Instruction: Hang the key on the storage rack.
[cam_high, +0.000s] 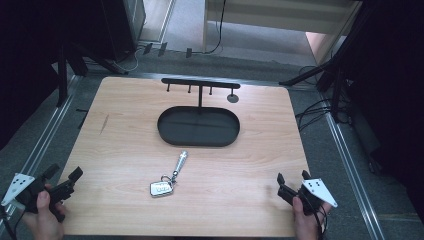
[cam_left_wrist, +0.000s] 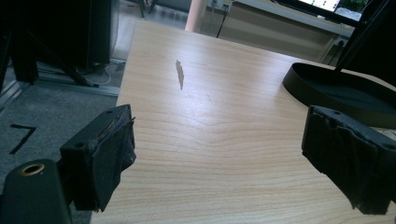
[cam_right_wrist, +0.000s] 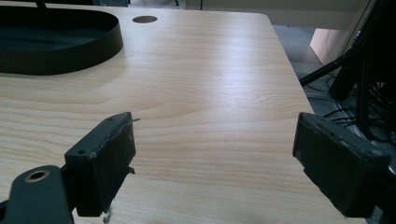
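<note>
- High view puts the keyring (cam_high: 167, 179), a silver tag with a slim metal fob on a ring, flat on the bare wood near the front middle of the table (cam_high: 125, 130), between the two grippers and touched by neither.
- It lies just in front of the black oval tray (cam_high: 198, 141), whose stand carries a crossbar of hooks (cam_high: 200, 82); judging by that layout, the keys are meant for a hook or the tray, which would explain why they sit within easy reach of both hands.
- The left gripper (cam_high: 62, 181) rests at the near left corner, jaws spread wide and holding nothing (a waiting posture, I would say); the right gripper (cam_high: 291, 178) mirrors it at the near right corner, also spread and empty.
- Left gripper view looks along the left gripper's (cam_left_wrist: 219, 158) parted pads (cam_left_wrist: 109, 154) across plain wood, showing a dark scuff (cam_left_wrist: 180, 74) in the grain and the tray's side wall (cam_left_wrist: 327, 88) at a low angle, detail the overhead camera flattens.
- Right gripper view shows the right gripper's (cam_right_wrist: 219, 158) pads (cam_right_wrist: 105, 158) well apart over empty tabletop, with the tray wall (cam_right_wrist: 70, 58) at far left and a small round disc (cam_right_wrist: 144, 19) on the table beyond it.
- High view alone relates keys, tray and both grippers at once.
</note>
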